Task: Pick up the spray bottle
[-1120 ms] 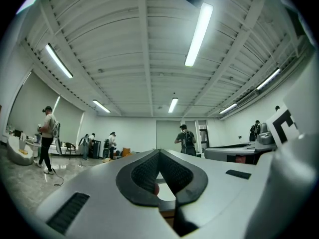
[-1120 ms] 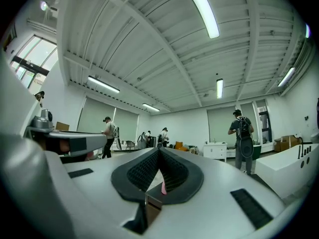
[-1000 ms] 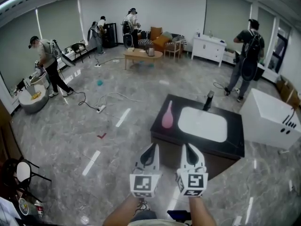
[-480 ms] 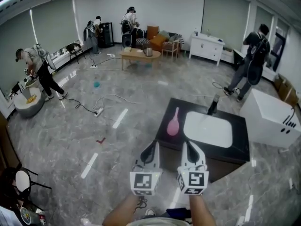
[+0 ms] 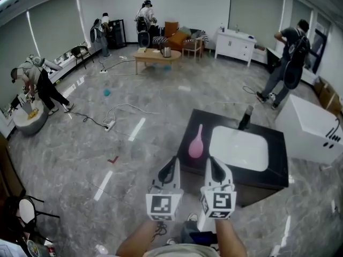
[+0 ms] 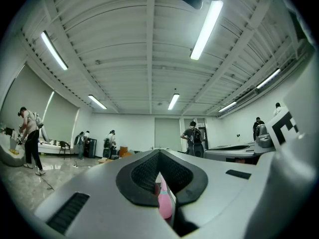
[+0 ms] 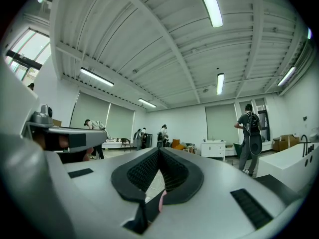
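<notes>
A pink spray bottle with a slim neck rests on the left end of a black counter, beside a white basin. Both grippers are held side by side in front of the counter's near edge, short of the bottle and apart from it. My left gripper is shut with nothing in it, and so is my right gripper. In the left gripper view a strip of the pink bottle shows through the slit below the closed tips. The right gripper view shows a thin pink sliver of the bottle the same way.
A dark faucet stands behind the basin. A white tub sits to the counter's right, with a person walking behind it. Cables and a power strip lie on the floor at left. More people work far off.
The counter and pink bottle have drawn nearer in the head view as both grippers came forward together. Their jaws stayed shut. The person at right walked further away.
</notes>
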Tool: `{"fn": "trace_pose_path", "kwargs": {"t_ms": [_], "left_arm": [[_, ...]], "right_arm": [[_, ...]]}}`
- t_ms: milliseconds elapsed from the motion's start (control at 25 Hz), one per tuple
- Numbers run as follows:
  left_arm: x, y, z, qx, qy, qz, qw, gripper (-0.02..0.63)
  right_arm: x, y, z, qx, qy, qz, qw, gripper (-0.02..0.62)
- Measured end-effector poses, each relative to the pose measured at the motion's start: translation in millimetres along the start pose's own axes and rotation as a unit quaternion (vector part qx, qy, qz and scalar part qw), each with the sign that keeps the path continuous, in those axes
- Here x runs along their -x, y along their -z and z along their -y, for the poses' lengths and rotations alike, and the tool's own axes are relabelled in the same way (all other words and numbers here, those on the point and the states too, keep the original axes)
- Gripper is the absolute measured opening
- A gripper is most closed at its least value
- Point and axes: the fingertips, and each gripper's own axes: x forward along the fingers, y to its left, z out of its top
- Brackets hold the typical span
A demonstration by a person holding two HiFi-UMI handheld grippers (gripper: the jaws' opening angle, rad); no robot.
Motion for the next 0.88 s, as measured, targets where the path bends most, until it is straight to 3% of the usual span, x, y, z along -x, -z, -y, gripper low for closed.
{"fn": "trace_pose_path", "kwargs": {"t_ms": [200,480,880], "left_arm": [[-62.4,5.4,1.8,-0.016,0.005,-0.002,0.9999,0.002],[-143.8,9.9,11.1,-0.007,-0.003,-0.009,0.9999,0.002],[-218.1,22.5,2.3,-0.012,-0.037,-0.016,0.9991,0.002]], "right_arm": [[-50.5,-3.4,36.5,-0.006,-0.001,0.004,1.000,0.005],[-112.6,2.2,89.9,-0.014,-0.011,-0.001,1.000,0.005],[-187.2,15.1,131.3,-0.031,-0.038,0.000,0.999,0.005]]}}
